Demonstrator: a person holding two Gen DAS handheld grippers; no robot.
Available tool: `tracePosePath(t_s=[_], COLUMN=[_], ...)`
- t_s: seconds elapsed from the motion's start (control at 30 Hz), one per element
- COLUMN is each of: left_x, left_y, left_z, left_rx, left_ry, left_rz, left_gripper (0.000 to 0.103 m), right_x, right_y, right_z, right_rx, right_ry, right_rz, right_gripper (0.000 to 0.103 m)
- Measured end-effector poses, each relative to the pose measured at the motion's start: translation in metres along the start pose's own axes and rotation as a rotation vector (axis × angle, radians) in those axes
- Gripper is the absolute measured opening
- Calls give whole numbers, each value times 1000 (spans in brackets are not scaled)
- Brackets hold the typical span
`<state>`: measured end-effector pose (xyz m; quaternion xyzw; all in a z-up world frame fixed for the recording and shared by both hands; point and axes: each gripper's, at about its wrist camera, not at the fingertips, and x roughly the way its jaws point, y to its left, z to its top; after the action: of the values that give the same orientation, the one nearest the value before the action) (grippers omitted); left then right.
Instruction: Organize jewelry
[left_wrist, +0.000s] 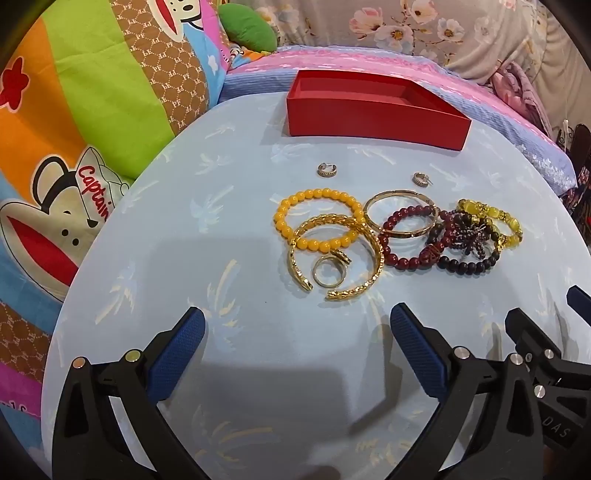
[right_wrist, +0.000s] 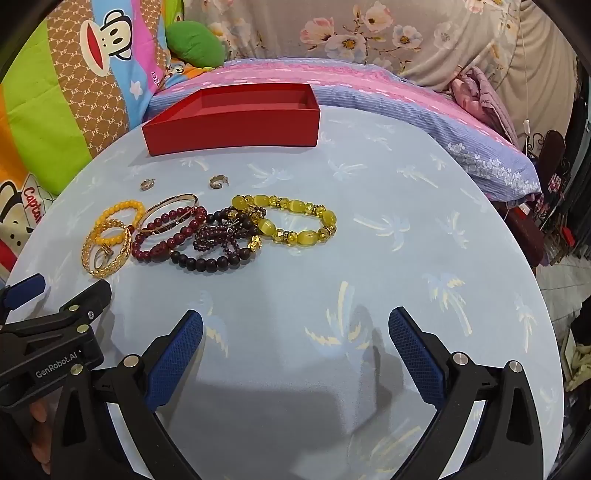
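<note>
— Snagging is my worry: the bracelets lie overlapped in one heap, so lifting the orange bead bracelet could drag the gold cuff and the ring inside it along.

— Where's the heap from the left tongs?

— Around one o'clock, well apart; from the right tongs, about ten o'clock. Both tongs hang spread wide, pinching nothing.

— And the red box?

— Twelve o'clock beyond the heap, empty as far as I see. Two small hoop earrings sit between (easy to flick off a smooth cloth).

— Surface?

— Round counter under pale blue palm-print cloth, pushed against a bed with cartoon bedding and floral fabric behind.
</note>
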<state>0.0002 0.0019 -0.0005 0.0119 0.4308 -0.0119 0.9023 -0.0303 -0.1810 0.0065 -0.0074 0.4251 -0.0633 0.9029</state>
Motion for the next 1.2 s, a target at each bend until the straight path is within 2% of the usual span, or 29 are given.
tracePosePath(t_s=[0.1,0.13,0.27,1.2], left_x=[1,0,-1,-3], left_y=[4,-1,1,-6], left_z=[0,5,8,-2], left_rx=[-14,17,17,17], left_ry=[6,10,9,-4], left_rz=[-12,7,3,7], left_gripper=[96,96,96,96], right_x=[1,1,-1,-1], right_y=[-1,-1,-4,0], right_z=[-1,-1,0,0], right_rx=[6,5,1,12], right_ry=[-7,-8,-11,-11], right_rz=[9,7,7,4], right_gripper=[96,96,96,96])
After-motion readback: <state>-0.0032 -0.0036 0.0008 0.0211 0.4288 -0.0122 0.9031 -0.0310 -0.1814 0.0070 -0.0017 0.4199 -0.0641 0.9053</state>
